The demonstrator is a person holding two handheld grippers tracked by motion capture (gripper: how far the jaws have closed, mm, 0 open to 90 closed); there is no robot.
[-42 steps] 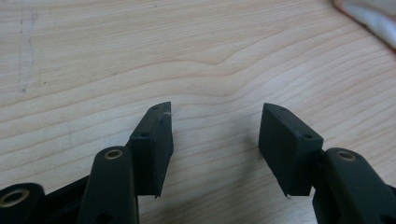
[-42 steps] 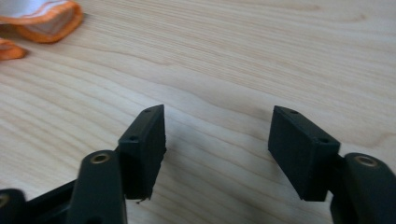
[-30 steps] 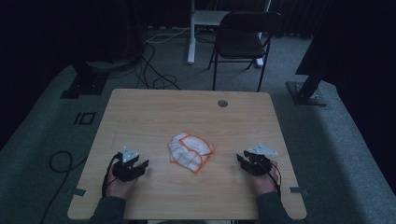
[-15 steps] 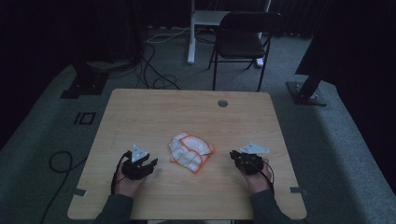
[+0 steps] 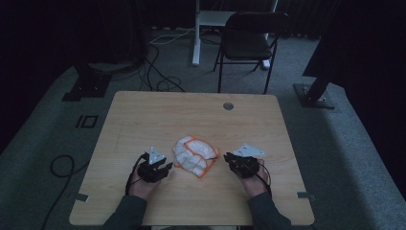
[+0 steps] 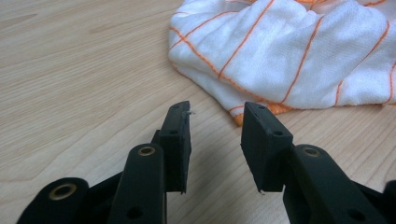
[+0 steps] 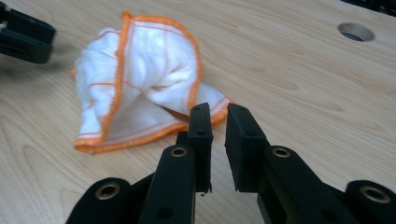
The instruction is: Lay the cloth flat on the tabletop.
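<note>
Crumpled cloth (image 5: 195, 155) mid-counter (image 5: 143, 115); cable hole (image 5: 228, 106) beyond. Left gripper (image 6: 215, 126) half-closed, closing, holding nothing; right gripper (image 7: 218, 122) nearly closed, holding nothing.

A light wooden table (image 5: 143, 120) is standing on grey carpet. A crumpled white cloth with orange edging (image 5: 194, 154) is lying near its middle.

High view looks down from above; both low, close gripper views share the cloth (image 5: 194, 154).

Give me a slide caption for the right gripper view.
Right gripper, jaws slightly apart, nearing the orange-hemmed white cloth crumpled on the table.
</note>
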